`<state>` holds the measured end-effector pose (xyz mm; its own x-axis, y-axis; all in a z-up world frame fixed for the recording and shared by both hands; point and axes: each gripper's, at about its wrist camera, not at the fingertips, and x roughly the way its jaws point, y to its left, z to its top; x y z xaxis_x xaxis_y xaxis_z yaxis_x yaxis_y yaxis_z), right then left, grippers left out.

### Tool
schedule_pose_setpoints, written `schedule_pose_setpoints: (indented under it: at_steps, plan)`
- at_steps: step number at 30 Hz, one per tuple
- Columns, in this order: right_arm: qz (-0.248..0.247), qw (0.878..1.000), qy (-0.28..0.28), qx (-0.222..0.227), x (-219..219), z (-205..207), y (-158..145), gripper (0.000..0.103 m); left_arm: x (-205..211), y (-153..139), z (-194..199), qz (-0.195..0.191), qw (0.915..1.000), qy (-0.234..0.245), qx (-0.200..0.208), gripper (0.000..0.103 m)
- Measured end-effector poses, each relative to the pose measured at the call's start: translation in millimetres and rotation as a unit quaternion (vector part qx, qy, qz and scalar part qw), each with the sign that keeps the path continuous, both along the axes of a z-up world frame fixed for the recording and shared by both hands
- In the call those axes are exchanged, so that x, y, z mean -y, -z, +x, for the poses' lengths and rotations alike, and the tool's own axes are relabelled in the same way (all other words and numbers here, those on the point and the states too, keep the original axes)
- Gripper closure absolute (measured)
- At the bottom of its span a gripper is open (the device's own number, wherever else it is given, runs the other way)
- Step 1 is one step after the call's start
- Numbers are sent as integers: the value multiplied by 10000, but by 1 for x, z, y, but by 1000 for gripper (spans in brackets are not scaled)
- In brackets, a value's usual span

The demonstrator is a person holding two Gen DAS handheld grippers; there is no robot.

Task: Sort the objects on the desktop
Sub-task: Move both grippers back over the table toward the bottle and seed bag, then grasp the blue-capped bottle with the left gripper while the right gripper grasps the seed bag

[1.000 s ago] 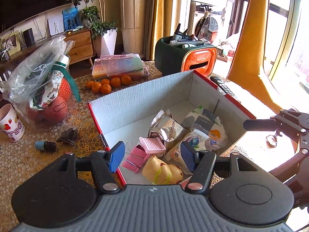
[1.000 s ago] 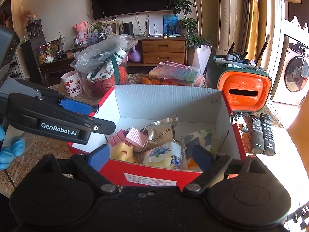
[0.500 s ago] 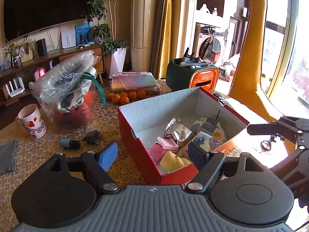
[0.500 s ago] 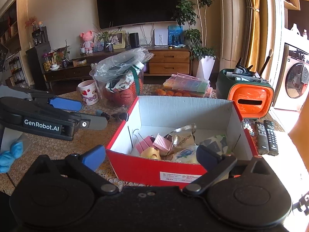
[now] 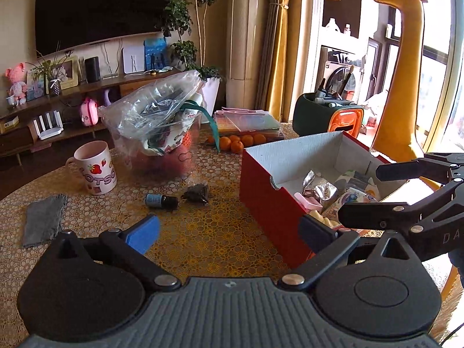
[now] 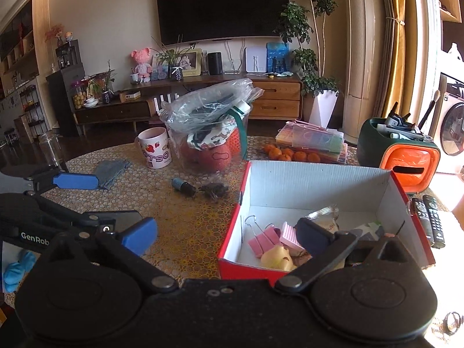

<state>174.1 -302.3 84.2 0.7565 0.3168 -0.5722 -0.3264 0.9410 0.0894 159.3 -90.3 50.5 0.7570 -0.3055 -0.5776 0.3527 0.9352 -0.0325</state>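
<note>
With my left gripper (image 5: 229, 232) opening empty and right gripper (image 6: 224, 233) wide and empty, the red box (image 6: 313, 179) holds clips and snack packets, while the small bottle (image 5: 161, 200) left of it remains unsorted.

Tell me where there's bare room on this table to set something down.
Best patch: the open tablecloth between the small bottle, the red box and the grey cloth. It is crowded further back around the mug, the clear tub and the oranges. The box floor is mostly filled.
</note>
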Motion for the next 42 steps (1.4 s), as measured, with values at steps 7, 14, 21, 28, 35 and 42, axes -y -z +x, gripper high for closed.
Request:
schedule_pose_setpoints:
  at_steps: [7, 14, 21, 28, 35, 42]
  plan:
    - [-5, 9999, -102, -81, -41, 25, 7, 1, -34, 20, 17, -48, 9998, -182, -82, 0]
    - [21, 9997, -84, -230, -67, 62, 18, 1, -52, 42, 39, 30, 9996, -282, -8, 0]
    - [67, 9995, -51, -306, -91, 102, 30, 1, -69, 63, 69, 152, 9989, -437, 64, 0]
    - [-138, 9987, -258, -409, -119, 143, 37, 1, -83, 85, 97, 348, 9980, -516, 97, 0]
    - [-153, 9971, -159, -726, -138, 186, 54, 1, -78, 103, 122, 414, 9981, -417, 188, 0]
    - [-84, 9897, 274, -1405, -135, 238, 77, 4, -55, 118, 150, 497, 9982, -137, 321, 0]
